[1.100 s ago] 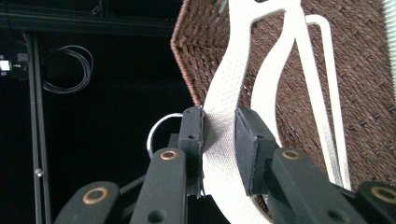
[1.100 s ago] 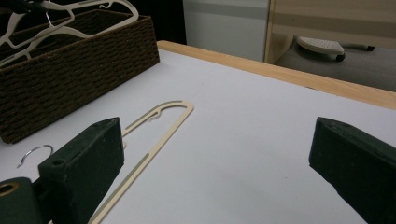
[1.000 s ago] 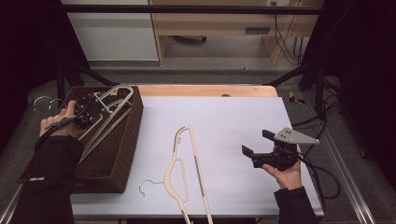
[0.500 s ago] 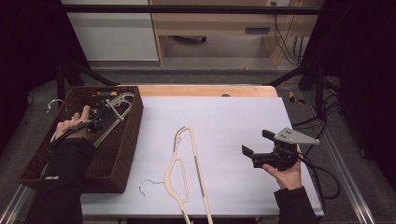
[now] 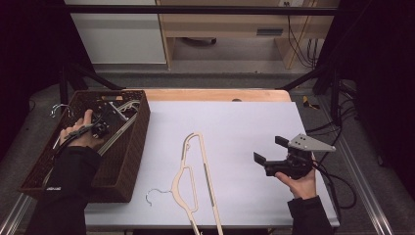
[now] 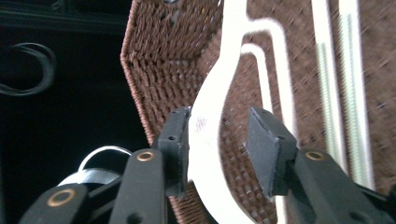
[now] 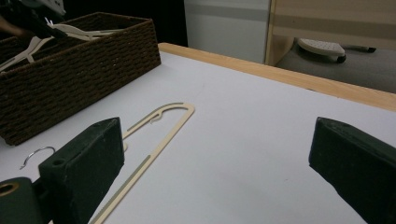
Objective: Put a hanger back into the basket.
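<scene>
High view: white table, dark room.

High view: fixed above the person's side, looking forward and down over the whole counter, with the floor and furniture beyond it.
Left gripper view: rides the left gripper, very close, looking along its jaws down into the wicker basket.
Right gripper view: rides the right gripper, low over the counter, facing across it toward the basket.
Shared: the basket appears in all three; the cream hanger on the counter appears in the high and right gripper views.
</scene>
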